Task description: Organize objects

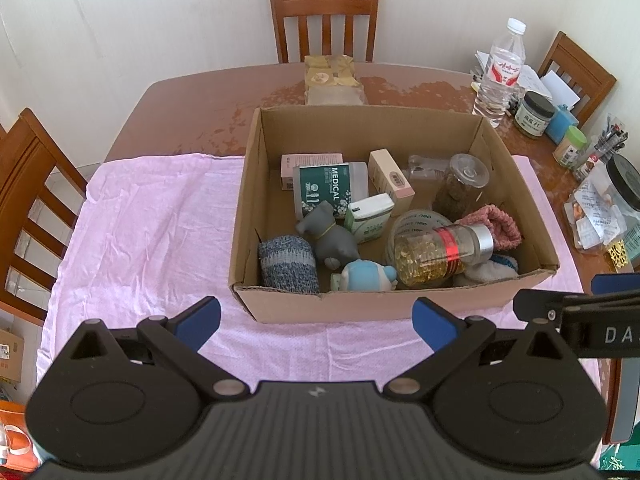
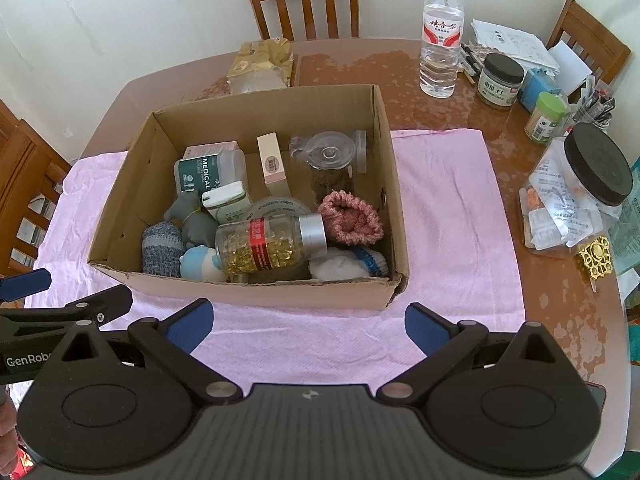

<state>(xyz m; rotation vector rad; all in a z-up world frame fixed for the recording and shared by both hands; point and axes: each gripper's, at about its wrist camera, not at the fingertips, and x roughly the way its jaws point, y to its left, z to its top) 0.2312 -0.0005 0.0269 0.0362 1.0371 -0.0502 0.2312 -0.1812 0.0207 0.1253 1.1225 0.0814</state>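
An open cardboard box (image 1: 280, 300) (image 2: 248, 294) stands on a pink cloth (image 1: 152, 232) (image 2: 448, 208). Inside lie a bottle of yellow capsules (image 1: 436, 254) (image 2: 272, 246), a green MEDICAL pack (image 1: 328, 188) (image 2: 200, 174), a grey toy animal (image 1: 330, 236), a blue-white figurine (image 1: 366, 276) (image 2: 202, 264), a grey-blue rolled sock (image 1: 286, 264) (image 2: 162, 248), a pink knitted piece (image 1: 498, 224) (image 2: 352, 220), small cartons and clear jars. My left gripper (image 1: 316, 326) is open just before the box's near wall, empty. My right gripper (image 2: 308, 324) is open too, holding nothing.
Along the table's right side stand a water bottle (image 1: 500, 72) (image 2: 440, 36), dark-lidded jars (image 2: 500, 80), a green-capped jar (image 2: 546, 118), pens, papers and a big black-lidded container (image 2: 592, 176). A gold packet (image 1: 332, 78) lies behind the box. Wooden chairs (image 1: 324, 16) ring the table.
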